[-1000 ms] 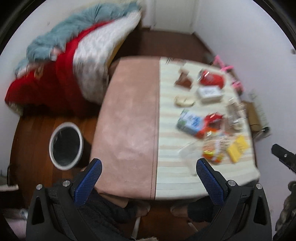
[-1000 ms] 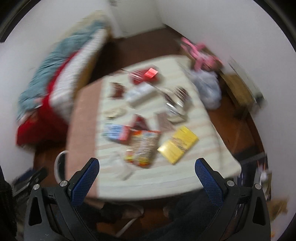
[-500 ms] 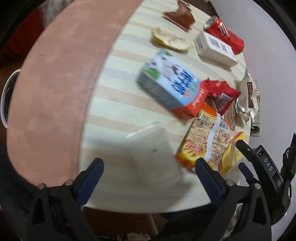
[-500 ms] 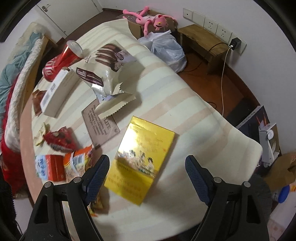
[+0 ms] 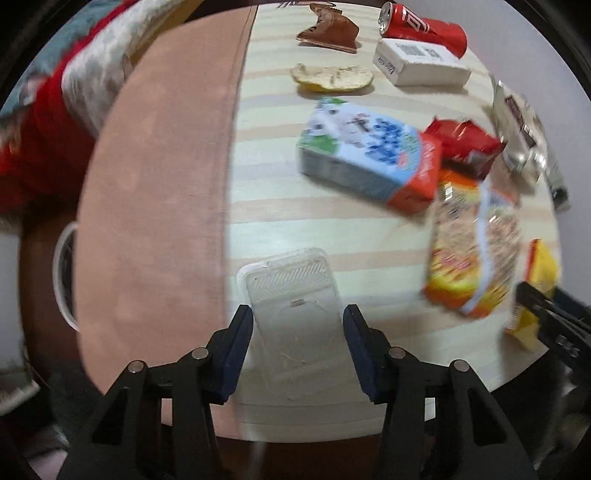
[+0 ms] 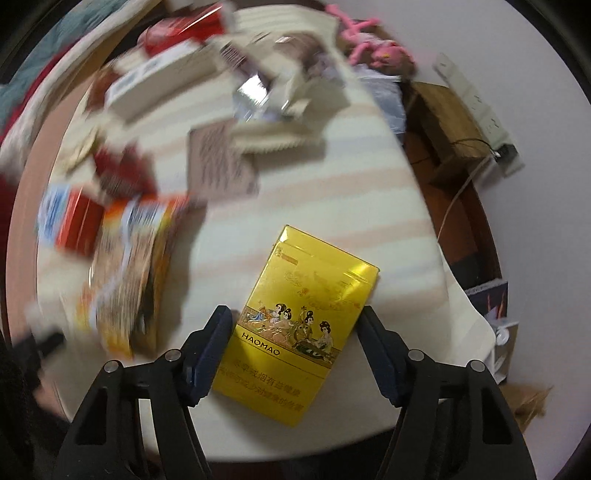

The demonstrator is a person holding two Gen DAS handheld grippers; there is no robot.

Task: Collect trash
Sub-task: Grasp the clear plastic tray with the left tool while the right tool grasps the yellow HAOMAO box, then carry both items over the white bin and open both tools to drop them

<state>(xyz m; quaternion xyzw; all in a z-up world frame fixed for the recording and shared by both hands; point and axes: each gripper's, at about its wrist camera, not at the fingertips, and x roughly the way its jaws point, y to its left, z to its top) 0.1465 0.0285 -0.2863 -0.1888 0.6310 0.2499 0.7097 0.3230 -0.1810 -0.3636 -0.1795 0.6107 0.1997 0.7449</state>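
In the left wrist view my left gripper [image 5: 298,325] is open, with its fingers on either side of a clear plastic tray [image 5: 295,295] that lies on the striped table [image 5: 280,214]. In the right wrist view my right gripper [image 6: 293,326] is open, with its fingers flanking a yellow HAOMAO cigarette box [image 6: 306,317] flat on the table; a finger gap shows on both sides. The white-rimmed trash bin [image 5: 62,273] stands on the floor to the left, mostly hidden by the table edge.
More trash lies beyond: a blue and orange carton [image 5: 369,151], an orange snack bag [image 5: 472,251], a red wrapper [image 5: 465,144], a white box [image 5: 421,66], a red can [image 5: 424,29], a peel [image 5: 332,75]. Blankets [image 5: 55,110] lie left. A pink toy [image 6: 373,48] sits far right.
Both grippers have come down close to the table and narrowed. The left now straddles the clear tray, the right straddles the yellow box.
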